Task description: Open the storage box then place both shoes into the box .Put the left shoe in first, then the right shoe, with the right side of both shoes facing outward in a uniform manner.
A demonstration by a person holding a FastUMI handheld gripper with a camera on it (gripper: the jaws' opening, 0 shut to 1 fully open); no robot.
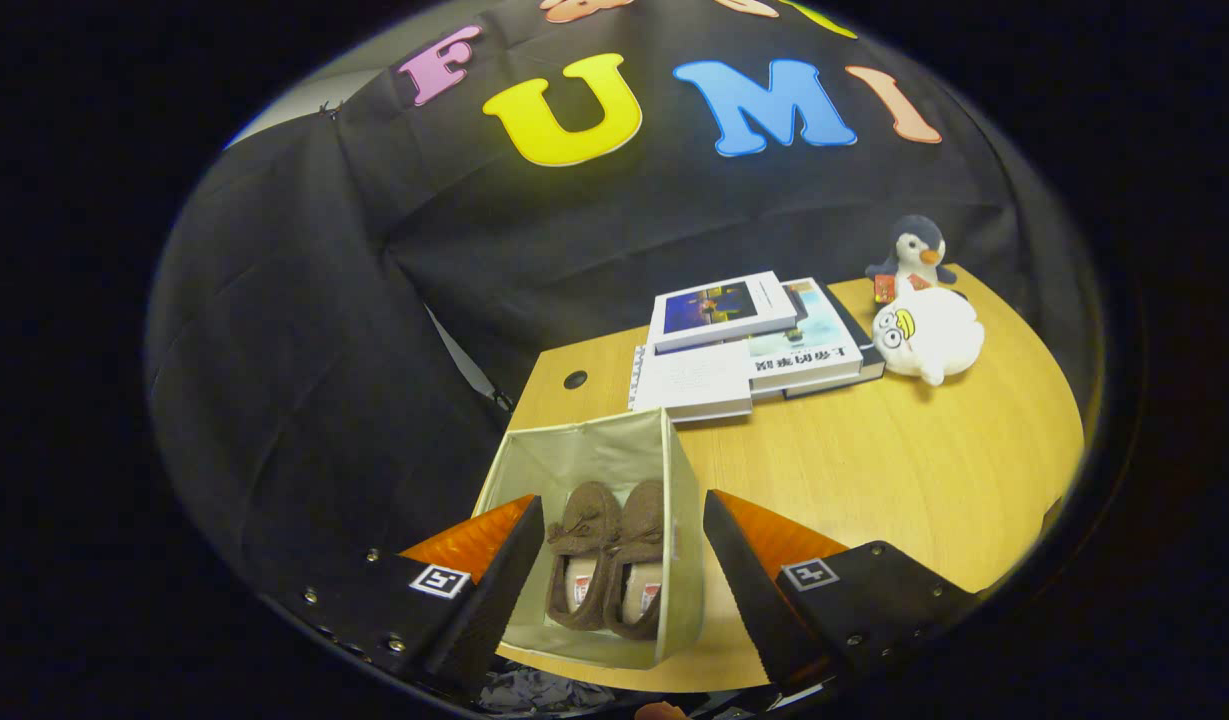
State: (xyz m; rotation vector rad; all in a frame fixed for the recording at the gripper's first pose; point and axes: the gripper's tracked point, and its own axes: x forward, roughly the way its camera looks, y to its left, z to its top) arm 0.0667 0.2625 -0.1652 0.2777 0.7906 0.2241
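A beige fabric storage box (682, 520) stands open on the wooden table's near left corner. Two brown moccasin shoes lie side by side inside it, toes pointing away from me: one shoe (580, 545) on the left, the other shoe (639, 550) on the right. My gripper (622, 560) hovers above the box, open, with nothing between its fingers. The left finger (499, 590) hangs over the box's left wall and the right finger (744, 585) stands just outside its right wall.
A stack of books (744, 345) lies beyond the box on the table (874, 470). A white plush toy (929, 335) and a penguin plush (916, 250) sit at the far right. A cable hole (575, 379) marks the far left corner.
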